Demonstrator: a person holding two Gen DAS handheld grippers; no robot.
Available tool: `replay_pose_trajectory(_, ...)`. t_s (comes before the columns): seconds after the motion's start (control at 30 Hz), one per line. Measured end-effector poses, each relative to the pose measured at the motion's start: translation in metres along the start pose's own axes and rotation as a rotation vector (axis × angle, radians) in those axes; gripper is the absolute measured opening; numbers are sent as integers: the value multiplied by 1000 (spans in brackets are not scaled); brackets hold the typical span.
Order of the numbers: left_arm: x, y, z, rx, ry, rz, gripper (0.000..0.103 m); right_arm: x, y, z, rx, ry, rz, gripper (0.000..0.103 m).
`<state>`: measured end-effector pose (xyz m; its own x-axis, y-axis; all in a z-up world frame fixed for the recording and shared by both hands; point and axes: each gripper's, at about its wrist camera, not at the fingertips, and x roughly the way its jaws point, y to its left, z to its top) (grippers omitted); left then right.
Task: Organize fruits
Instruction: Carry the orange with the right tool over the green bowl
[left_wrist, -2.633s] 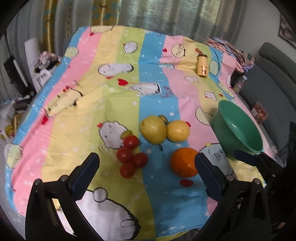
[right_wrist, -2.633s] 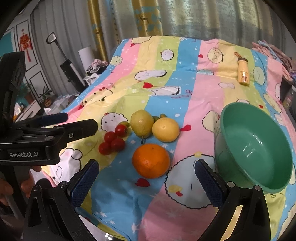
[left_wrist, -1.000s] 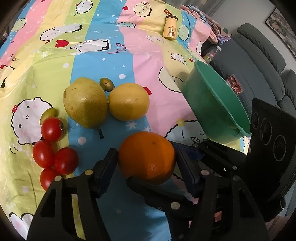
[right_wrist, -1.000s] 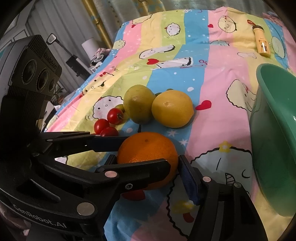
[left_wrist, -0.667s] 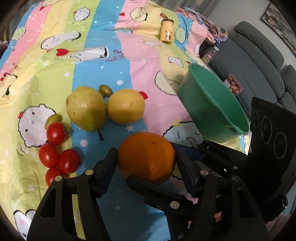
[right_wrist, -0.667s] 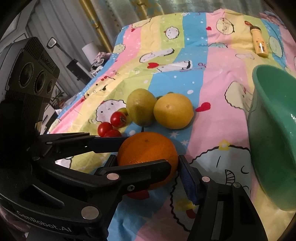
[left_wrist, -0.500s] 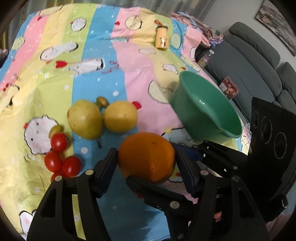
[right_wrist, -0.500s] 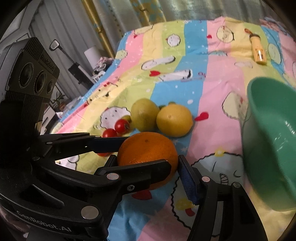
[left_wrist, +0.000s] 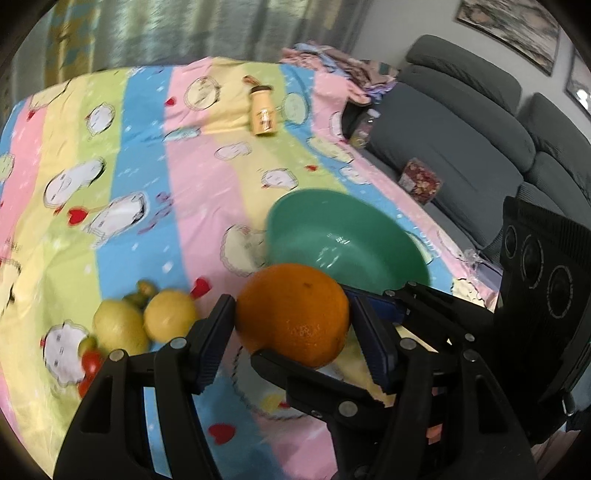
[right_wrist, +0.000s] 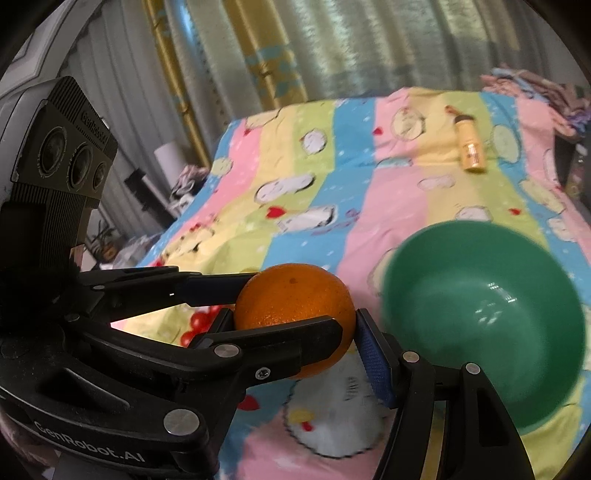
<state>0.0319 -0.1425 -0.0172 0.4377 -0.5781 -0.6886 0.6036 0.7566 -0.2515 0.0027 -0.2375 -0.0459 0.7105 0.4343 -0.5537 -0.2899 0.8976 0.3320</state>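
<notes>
Held fruit: a round orange citrus fruit with dimpled skin (left_wrist: 291, 314) (right_wrist: 293, 314) is off the cloth, in the air just beside the bowl.
Left gripper (left_wrist: 293, 332): its 2 black fingers are clamped on the orange fruit from either side; in the right wrist view it (right_wrist: 295, 297) reaches in from the left, 1 finger above the fruit and 1 across its front.
Right gripper (right_wrist: 295, 345): its 2 fingers, with blue ribbed pads (right_wrist: 373, 363), are also closed against the same fruit; in the left wrist view it (left_wrist: 343, 325) comes in from the right.
Bowl: a round green plastic bowl (left_wrist: 373, 225) (right_wrist: 532, 373) stands upright on the cloth, beyond the fruit in the left wrist view.
Fruit on cloth: 2 pale yellow round fruits (left_wrist: 147, 323) lie touching each other, a small green fruit (left_wrist: 142, 291) just behind them, red cherry tomatoes (left_wrist: 90, 365) (right_wrist: 199, 323) near them.
Surface: a pastel striped cloth with cartoon figures (left_wrist: 147, 155) (right_wrist: 325, 206).
Far end: a small yellow bottle with a brown cap (left_wrist: 263, 110) (right_wrist: 469, 142) lies on its side, well apart from the fruit.
Beside the cloth: a grey sofa (left_wrist: 461, 122).
Sharpness: cloth and bowl are blurred.
</notes>
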Motion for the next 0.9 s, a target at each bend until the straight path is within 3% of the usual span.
replay_pose_trajectory(0.4, 43, -45, 30, 82, 33, -84, 64, -29, -58, 7, 93, -75, -105, 67)
replay_pose_trajectory(0.9, 96, -47, 28, 36, 151, -125, 65, -11, -102, -8, 183, 46, -148, 67)
